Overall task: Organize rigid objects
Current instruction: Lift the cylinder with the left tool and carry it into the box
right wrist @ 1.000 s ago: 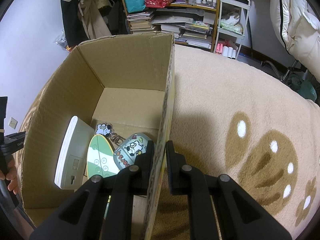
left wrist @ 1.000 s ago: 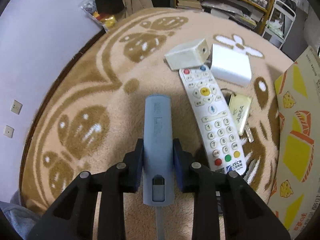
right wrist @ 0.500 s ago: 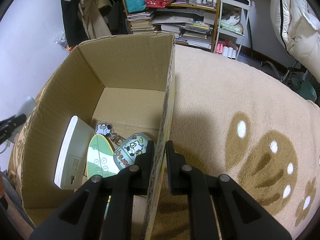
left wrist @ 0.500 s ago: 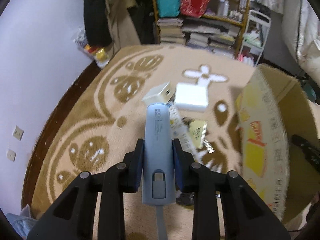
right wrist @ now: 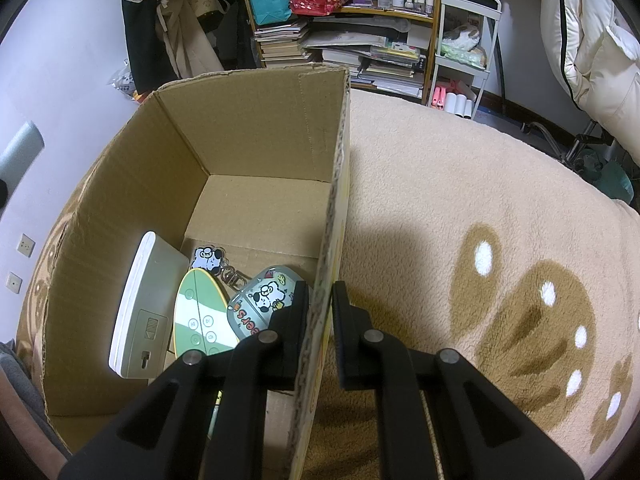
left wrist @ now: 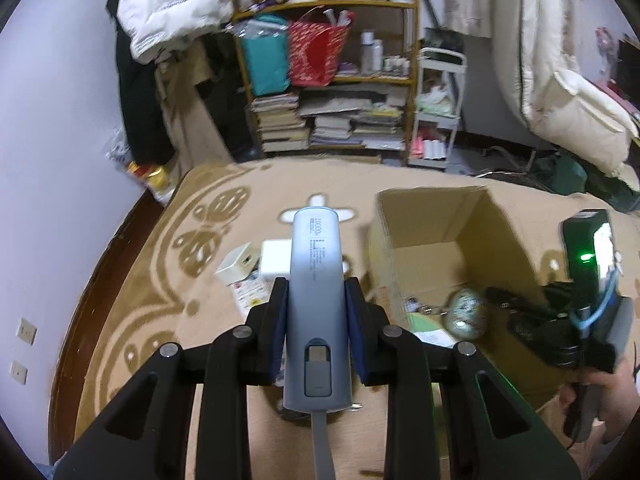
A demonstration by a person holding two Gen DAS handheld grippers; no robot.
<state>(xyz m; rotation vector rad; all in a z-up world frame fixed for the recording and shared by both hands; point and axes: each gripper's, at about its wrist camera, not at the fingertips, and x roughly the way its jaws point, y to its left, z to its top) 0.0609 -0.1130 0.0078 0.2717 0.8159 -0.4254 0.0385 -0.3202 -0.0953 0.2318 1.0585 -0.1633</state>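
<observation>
Left gripper (left wrist: 316, 312): its fingers squeeze the blue power bank (left wrist: 316, 280) tight, up in the air, near the left wall of the box.
Right gripper (right wrist: 320, 312): its fingers pinch the right wall of the cardboard box (right wrist: 256, 152) and hold it steady.
In the box: a white flat thing (right wrist: 140, 316), a green oval remote (right wrist: 200, 316) and a cartoon case (right wrist: 260, 300) lie at the near end.
On the blanket (left wrist: 132, 280): two white blocks (left wrist: 256, 260) wait past the power bank.
Risk: the power bank could bump the box wall and slip, I think, because the wall is tall.
</observation>
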